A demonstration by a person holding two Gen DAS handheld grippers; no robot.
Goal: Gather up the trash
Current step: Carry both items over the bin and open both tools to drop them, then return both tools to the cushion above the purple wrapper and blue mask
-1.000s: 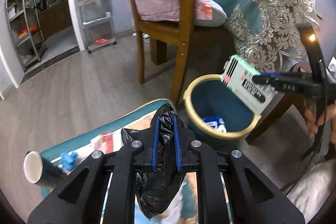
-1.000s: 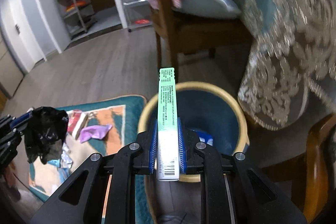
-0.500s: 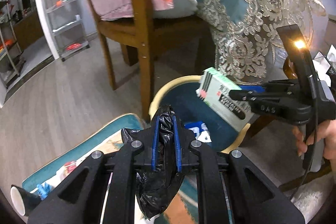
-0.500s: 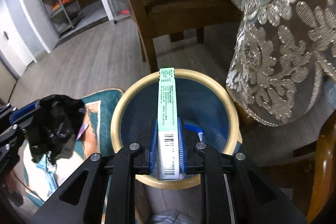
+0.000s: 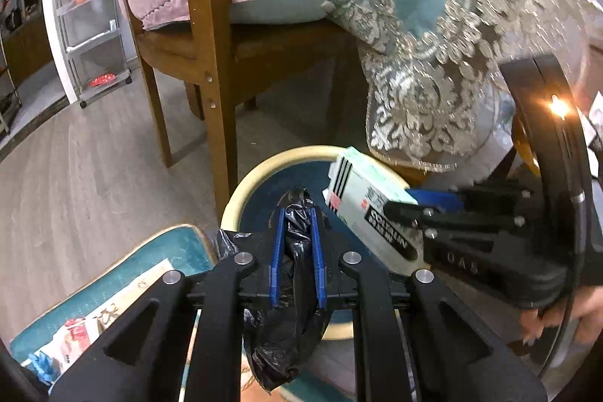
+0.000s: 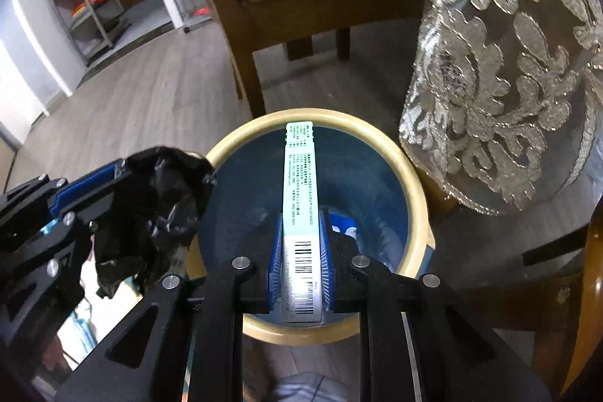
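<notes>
Right wrist: chair [image 6: 241, 25], lace cloth [image 6: 508, 81] beside bin [image 6: 410, 176].

Dim indoor light, fisheye-warped edges, motion-blurred lace tablecloth [image 5: 471, 36] upper right.

Grey wood-plank floor [image 5: 94, 176] throughout. Standing on it: round bin [image 6: 410, 176] with cream rim and blue interior, holding white-and-blue scraps at the bottom. Just beside the bin, teal-bordered mat [image 5: 177, 247] lying flat on the planks, with scattered litter on it, including a red-and-white wrapper [image 5: 75, 326]. Behind the bin, wooden chair [image 5: 211, 63], legs resting on the floor. Further off, wheeled shelf rack [image 5: 90, 36] by a doorway.
</notes>
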